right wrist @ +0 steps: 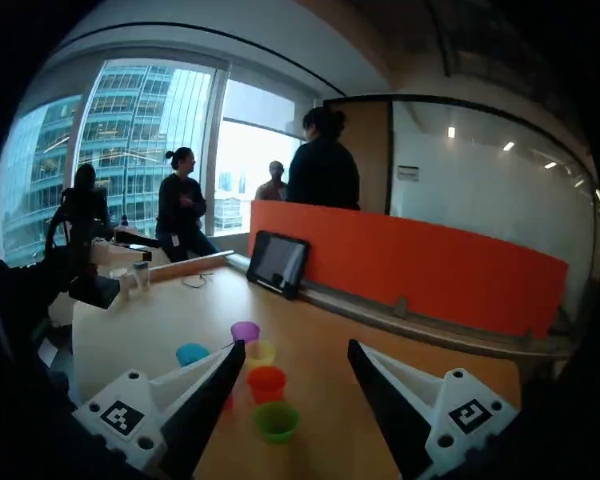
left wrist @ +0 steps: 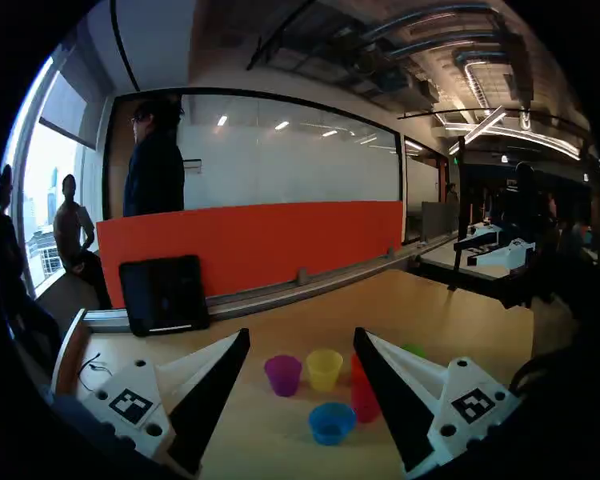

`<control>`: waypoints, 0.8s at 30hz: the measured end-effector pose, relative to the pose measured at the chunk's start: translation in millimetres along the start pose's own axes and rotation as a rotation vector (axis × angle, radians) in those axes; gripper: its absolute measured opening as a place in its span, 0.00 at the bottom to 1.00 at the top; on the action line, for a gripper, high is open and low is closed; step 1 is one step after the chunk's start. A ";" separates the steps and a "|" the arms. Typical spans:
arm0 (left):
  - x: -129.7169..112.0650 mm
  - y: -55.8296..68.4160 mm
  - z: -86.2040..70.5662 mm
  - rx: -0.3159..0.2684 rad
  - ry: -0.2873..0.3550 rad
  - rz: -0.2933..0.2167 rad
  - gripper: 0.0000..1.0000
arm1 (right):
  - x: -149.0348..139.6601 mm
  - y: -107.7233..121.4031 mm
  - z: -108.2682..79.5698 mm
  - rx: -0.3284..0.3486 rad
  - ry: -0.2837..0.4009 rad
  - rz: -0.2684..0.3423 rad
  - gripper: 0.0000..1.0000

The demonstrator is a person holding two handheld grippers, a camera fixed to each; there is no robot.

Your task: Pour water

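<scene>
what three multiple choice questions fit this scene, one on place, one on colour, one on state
1. Where is the tablet?
A flat among the cups
B propped up by the orange panel
C in a gripper

2. In the right gripper view, which colour is the cup nearest the camera?
A purple
B blue
C green

3. How are the grippers?
A both open
B both shut on cups
C one open, one shut on a cup

Answers:
1. B: it stands upright just before the panel.
2. C: the green cup sits lowest, between the fingers.
3. A: the left gripper and right gripper show wide gaps and hold nothing.
</scene>
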State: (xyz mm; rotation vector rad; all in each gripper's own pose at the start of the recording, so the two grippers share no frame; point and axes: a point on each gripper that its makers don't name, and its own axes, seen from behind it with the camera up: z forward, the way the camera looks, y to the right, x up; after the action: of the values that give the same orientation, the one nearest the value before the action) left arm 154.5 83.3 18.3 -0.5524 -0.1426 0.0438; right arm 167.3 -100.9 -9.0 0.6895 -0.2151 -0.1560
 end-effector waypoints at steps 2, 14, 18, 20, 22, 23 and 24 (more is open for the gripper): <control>-8.6 0.7 1.0 -0.007 -0.015 -0.004 0.96 | -6.5 -1.5 0.6 0.007 -0.015 -0.009 0.99; -52.2 10.3 9.5 -0.050 -0.085 -0.003 0.97 | -43.0 -7.6 11.1 0.038 -0.094 -0.009 0.99; -68.6 16.1 14.1 -0.066 -0.118 0.001 0.96 | -55.5 -9.0 14.6 0.049 -0.118 -0.004 0.99; -76.8 18.3 16.2 -0.071 -0.132 0.006 0.96 | -62.0 -9.2 16.2 0.053 -0.129 -0.004 0.99; -84.6 19.7 17.8 -0.073 -0.144 0.008 0.97 | -68.0 -9.4 17.6 0.055 -0.138 -0.003 0.99; -88.9 20.4 18.7 -0.073 -0.151 0.008 0.97 | -71.3 -9.4 18.4 0.056 -0.143 -0.002 0.99; -93.1 21.2 19.4 -0.074 -0.158 0.007 0.97 | -74.4 -9.7 19.2 0.058 -0.147 -0.002 0.99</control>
State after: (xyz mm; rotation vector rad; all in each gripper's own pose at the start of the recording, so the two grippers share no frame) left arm 59.6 104.0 12.1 -0.6237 -0.2968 0.0894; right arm 90.0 -104.2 -11.6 0.7361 -0.3611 -0.2028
